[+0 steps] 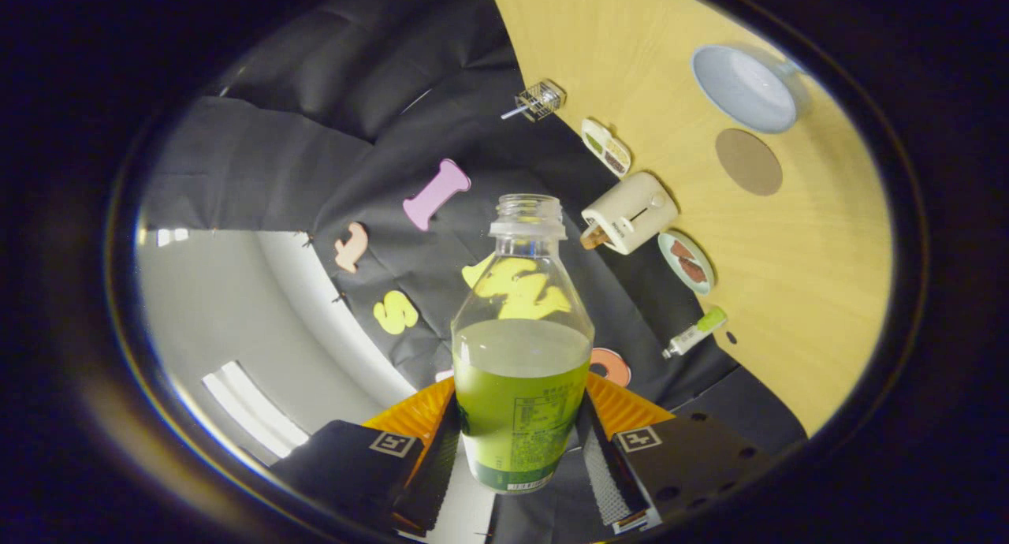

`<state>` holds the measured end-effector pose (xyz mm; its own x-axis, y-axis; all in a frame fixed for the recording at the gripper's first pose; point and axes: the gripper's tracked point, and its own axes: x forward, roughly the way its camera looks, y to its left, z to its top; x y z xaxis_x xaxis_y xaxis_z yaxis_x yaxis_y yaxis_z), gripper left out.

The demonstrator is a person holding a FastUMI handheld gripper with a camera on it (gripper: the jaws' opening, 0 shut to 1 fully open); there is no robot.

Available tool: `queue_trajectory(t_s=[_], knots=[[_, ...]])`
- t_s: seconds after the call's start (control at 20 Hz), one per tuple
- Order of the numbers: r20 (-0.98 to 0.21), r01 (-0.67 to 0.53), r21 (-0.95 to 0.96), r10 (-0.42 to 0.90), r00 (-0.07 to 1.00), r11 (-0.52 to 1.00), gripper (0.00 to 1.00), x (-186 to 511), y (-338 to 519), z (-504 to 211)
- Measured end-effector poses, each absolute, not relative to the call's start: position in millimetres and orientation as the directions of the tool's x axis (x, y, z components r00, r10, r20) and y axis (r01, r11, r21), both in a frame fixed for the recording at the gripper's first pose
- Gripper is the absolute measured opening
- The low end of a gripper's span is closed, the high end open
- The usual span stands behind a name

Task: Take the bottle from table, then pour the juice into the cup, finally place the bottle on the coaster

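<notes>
Clear plastic bottle [521,347], cap off, neck threads bare, holding green juice to roughly half its height, a printed label wrapped round the lower part. Clamped at that lower part between the two fingers of the gripper [520,441], one finger pressing each side, the neck reaching well ahead of the fingertips. Raised off the wooden table [788,276], which tilts steeply away to the bottle's right. Along the table's edge nearest the bottle, a row of small things: a wire basket [540,100] farthest ahead, then a small tray with divided sections [606,147], a cream toaster [630,212] just right of the bottle's neck, a small plate carrying dark pieces [686,262], and a little tube with a green cap [695,333] level with the bottle's shoulder. Farther right of the toaster, a round brown coaster [749,162], bare; beyond the coaster, near it but apart, a pale blue cup [745,87] seen from above.
</notes>
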<state>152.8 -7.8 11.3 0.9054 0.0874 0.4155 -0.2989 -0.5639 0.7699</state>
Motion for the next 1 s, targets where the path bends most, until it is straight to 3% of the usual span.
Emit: queue_trajectory(t_s=[0.45, 1.0], knots=[[0.278, -0.222, 0.947, 0.244, 0.929, -0.234, 0.77, 150.4, 17.2, 5.2], [0.117, -0.175, 0.961, 0.259, 0.959, 0.213, 0.77, 155.0, 6.8, -9.5]])
